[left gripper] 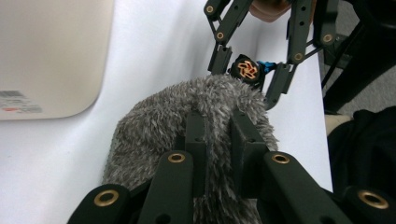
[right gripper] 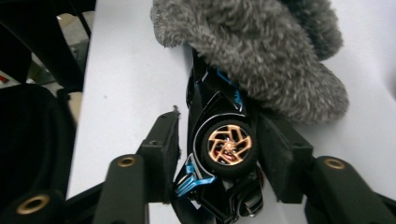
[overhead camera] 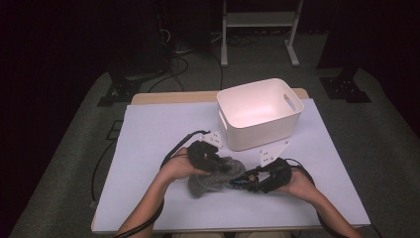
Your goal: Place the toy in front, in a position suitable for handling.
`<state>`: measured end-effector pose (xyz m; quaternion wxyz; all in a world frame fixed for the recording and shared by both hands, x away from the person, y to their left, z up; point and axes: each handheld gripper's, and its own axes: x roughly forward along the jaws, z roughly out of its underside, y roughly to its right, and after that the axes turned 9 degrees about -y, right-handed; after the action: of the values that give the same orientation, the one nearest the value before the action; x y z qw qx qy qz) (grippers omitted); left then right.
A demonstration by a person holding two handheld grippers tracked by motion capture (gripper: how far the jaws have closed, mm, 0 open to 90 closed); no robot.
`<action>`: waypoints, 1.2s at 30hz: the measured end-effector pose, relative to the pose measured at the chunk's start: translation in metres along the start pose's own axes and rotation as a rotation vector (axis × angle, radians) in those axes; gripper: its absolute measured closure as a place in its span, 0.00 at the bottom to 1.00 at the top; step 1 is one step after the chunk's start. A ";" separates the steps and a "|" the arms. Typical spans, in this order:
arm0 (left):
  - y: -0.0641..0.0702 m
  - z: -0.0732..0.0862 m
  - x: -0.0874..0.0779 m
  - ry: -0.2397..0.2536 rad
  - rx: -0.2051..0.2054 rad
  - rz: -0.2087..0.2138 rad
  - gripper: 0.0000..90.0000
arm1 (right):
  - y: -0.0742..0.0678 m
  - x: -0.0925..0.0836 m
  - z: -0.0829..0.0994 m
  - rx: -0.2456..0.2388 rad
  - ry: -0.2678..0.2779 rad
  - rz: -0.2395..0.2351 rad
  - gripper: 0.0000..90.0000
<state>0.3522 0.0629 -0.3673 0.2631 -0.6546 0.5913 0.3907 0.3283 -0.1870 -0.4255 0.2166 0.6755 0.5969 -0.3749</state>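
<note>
Dark floor and cables are ringing a table (overhead camera: pixel 148 124) under a pale sheet, with a white bin (overhead camera: pixel 260 111) standing at its far right. Near the front edge, the left gripper (overhead camera: pixel 218 166) is pinching a grey fuzzy pouch (overhead camera: pixel 213 179) by its near end, jaws pressed together on the pile. The right gripper (right gripper: pixel 219 154) is sitting with its jaws spread either side of a black toy car (right gripper: pixel 219 140), a gap showing at one pad, while the car's nose is lying under the pouch mouth. By my judgement the car, barely gripped, could tip or roll away, or its wheels could snag the fuzz, dragging the pouch shut if pushed.
</note>
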 end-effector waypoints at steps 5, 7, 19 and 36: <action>0.008 0.004 0.011 -0.031 0.008 0.035 0.88 | -0.006 0.000 0.000 0.023 0.014 -0.033 0.48; 0.012 0.007 0.014 -0.040 0.013 0.037 0.88 | -0.009 -0.001 0.000 0.025 0.014 -0.059 0.45; 0.024 0.017 0.031 -0.061 0.030 0.061 0.88 | -0.037 0.010 0.007 -0.046 0.003 0.048 0.37; 0.034 0.008 0.017 -0.077 0.060 0.047 0.55 | -0.048 0.008 0.025 -0.001 -0.001 0.133 0.21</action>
<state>0.3172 0.0539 -0.3816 0.2958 -0.6167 0.6075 0.4040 0.2760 -0.1911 -0.4400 0.2417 0.7132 0.5510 -0.3595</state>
